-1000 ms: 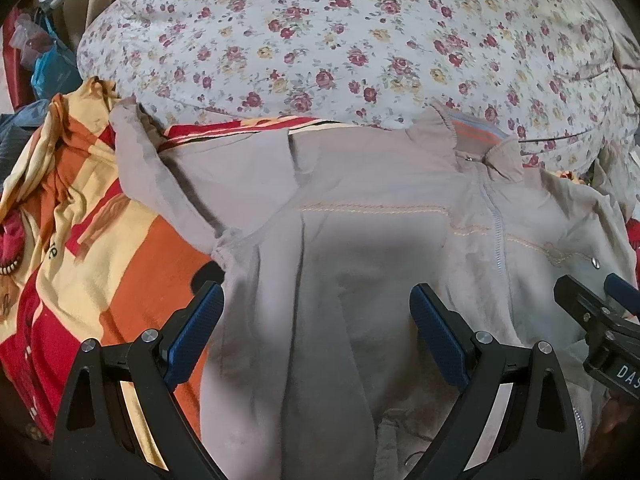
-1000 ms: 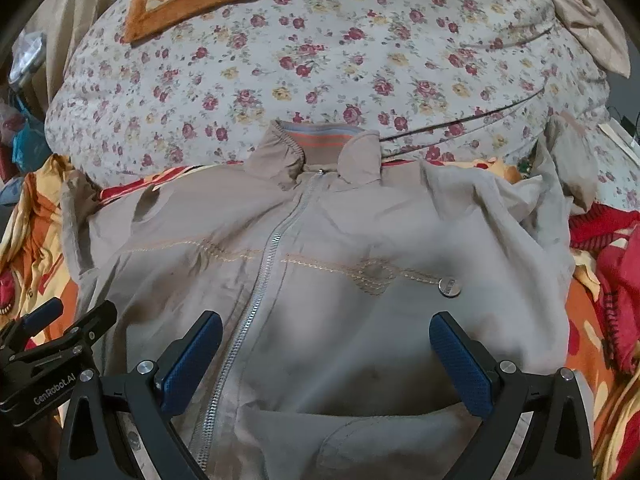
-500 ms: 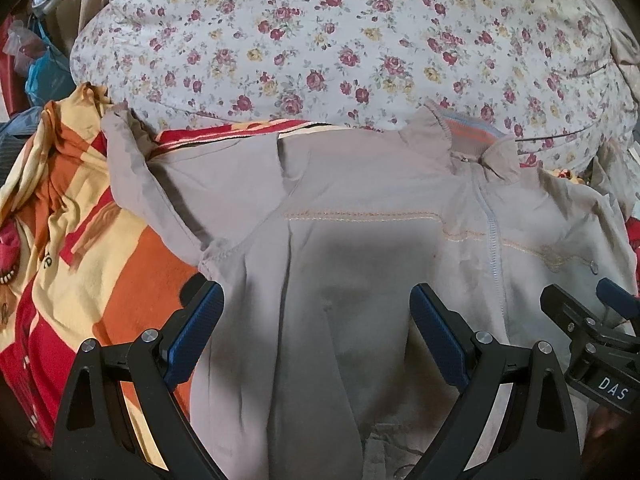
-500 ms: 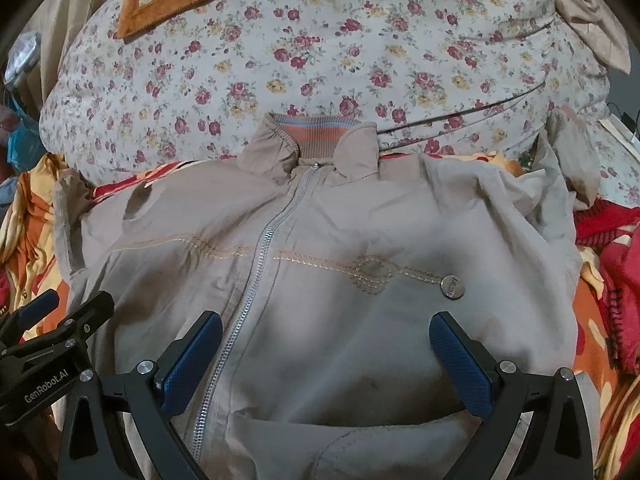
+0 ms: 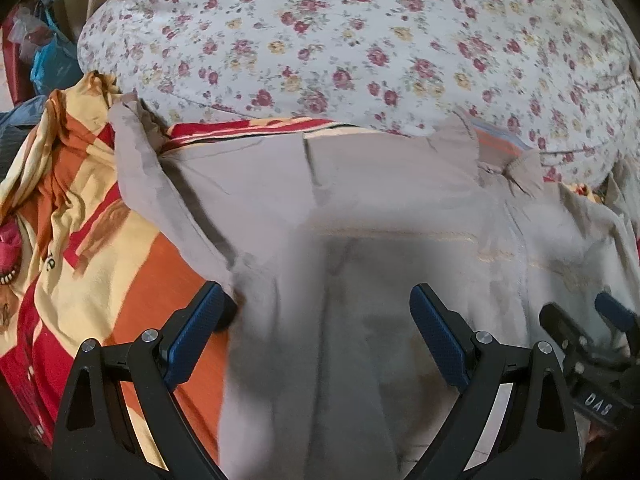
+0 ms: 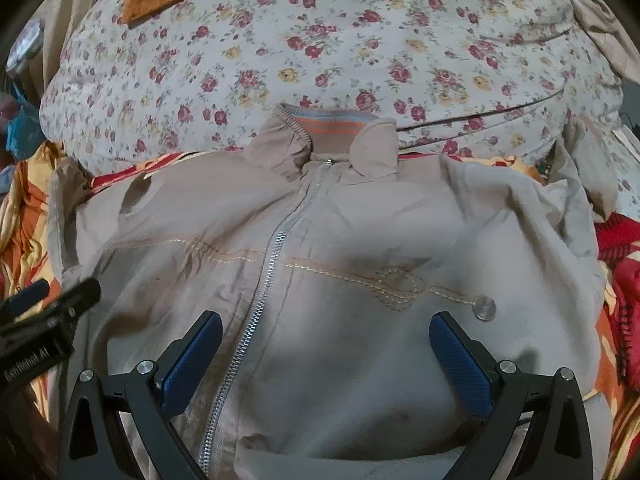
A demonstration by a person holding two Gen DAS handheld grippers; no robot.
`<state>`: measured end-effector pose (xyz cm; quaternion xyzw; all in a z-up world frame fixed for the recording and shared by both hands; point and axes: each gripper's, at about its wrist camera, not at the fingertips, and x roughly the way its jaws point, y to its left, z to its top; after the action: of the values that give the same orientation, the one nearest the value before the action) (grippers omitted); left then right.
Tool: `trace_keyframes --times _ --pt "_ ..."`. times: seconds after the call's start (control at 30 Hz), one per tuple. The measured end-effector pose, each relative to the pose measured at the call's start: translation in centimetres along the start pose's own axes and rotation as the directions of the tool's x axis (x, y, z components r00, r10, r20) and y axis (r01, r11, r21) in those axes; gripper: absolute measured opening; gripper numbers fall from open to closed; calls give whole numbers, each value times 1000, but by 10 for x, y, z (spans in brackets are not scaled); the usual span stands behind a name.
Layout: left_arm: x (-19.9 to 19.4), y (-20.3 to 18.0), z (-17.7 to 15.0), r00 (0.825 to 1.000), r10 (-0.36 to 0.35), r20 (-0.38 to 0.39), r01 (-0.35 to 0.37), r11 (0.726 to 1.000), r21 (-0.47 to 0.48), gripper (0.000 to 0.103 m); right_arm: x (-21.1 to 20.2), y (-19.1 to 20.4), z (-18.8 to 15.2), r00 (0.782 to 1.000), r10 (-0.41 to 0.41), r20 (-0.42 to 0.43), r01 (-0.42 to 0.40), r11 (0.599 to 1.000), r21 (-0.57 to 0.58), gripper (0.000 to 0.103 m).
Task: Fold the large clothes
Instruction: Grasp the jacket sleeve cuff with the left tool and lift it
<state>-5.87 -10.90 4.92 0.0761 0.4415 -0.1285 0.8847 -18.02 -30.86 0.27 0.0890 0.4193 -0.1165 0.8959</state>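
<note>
1. Nearest the lens, the left gripper (image 5: 316,336) has its blue-padded fingers (image 5: 192,340) spread wide with nothing pinched. The grey-beige zip jacket (image 5: 360,208) fills the gap between them, and the outer finger sits right at the jacket's side edge, over the orange and red striped blanket (image 5: 80,248).
2. The right gripper (image 6: 326,354) is likewise spread and holds nothing. The jacket's lower front lies between its fingers, and the silver zipper (image 6: 272,264) runs up just inside the inner finger. Both tools hang over the hem end, likely so each can take a lower corner or side for the first fold.
3. Just beyond the right gripper's outer finger sits a small metal snap button (image 6: 484,307) at the end of an embroidered seam.
4. Beyond both pairs of fingers the jacket lies front up and zipped, body flat, which suits folding. The sleeve (image 5: 136,168) past the left gripper's outer finger trails out onto the blanket; the other bunches up at the far right. Both probably need tucking in.
5. Farther on, the striped collar (image 6: 332,128) rests against the floral duvet (image 6: 360,40), which bounds the working space.
</note>
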Motion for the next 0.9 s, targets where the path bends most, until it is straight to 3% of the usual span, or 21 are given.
trace_keyframes --times 0.3,0.53,0.67,0.9 --pt "20 70 39 999 38 -20 -41 990 -139 94 18 6 -9 1000 -17 -22 17 1000 -19 103" --pt "51 157 97 977 208 -40 -211 940 -266 94 24 3 -12 1000 -3 -26 2 1000 -7 103" --pt "76 206 132 978 197 -65 -208 907 -366 94 25 4 -13 1000 -3 -18 3 1000 -5 103" --pt "114 259 183 956 277 -97 -293 870 -396 94 27 2 -12 1000 14 -18 -14 1000 6 103"
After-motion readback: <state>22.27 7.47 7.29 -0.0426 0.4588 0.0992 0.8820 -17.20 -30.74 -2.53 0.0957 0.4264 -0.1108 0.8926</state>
